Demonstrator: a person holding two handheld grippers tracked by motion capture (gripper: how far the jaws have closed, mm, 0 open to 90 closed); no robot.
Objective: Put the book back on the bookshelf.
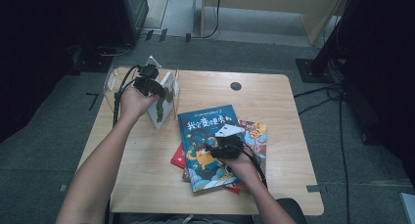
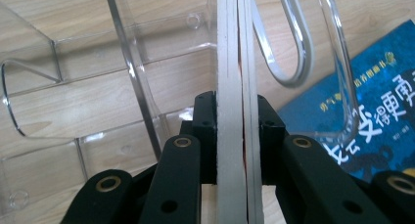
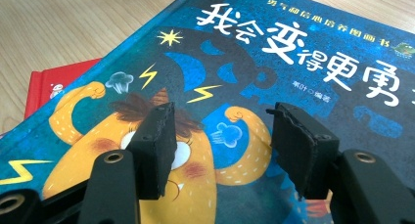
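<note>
Upright, the thin white-edged book [image 2: 237, 87] shows green art.

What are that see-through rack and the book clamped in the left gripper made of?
The rack looks like clear acrylic or similar plastic: glossy, with the wooden table showing through. The clamped book seems to be thick grey board covers, matte at the edge, pressed between the left gripper pads.
</note>
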